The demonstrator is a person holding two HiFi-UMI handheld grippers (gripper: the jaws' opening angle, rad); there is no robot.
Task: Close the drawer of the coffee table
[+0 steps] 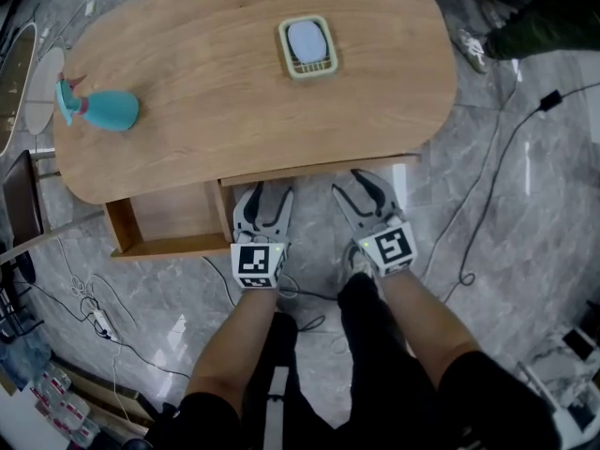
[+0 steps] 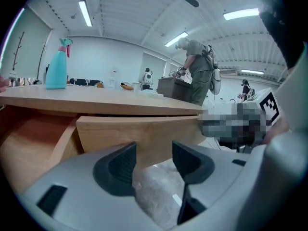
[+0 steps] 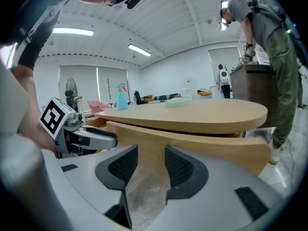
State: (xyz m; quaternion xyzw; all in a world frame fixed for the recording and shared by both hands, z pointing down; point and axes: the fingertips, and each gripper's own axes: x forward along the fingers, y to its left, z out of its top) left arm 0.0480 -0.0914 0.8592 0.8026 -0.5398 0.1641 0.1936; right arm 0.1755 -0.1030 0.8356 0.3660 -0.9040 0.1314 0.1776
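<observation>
The oval wooden coffee table (image 1: 234, 129) has a drawer front (image 1: 319, 170) (image 2: 139, 129) (image 3: 192, 146) showing just past the near edge of its top. My left gripper (image 1: 265, 195) (image 2: 154, 160) is open and empty, its fingertips right at the left part of that front. Further right along the same panel, my right gripper (image 1: 364, 187) (image 3: 150, 165) is also open with nothing between its fingers. I cannot tell whether either gripper touches the wood. A second drawer (image 1: 159, 221), left of the left gripper, stands pulled out.
On the tabletop a blue spray bottle (image 1: 98, 109) (image 2: 57, 66) lies at the left and a green tray (image 1: 307, 47) sits at the far middle. Cables (image 1: 487, 204) run over the marble floor. A person (image 3: 274, 57) stands beyond the table's far right end.
</observation>
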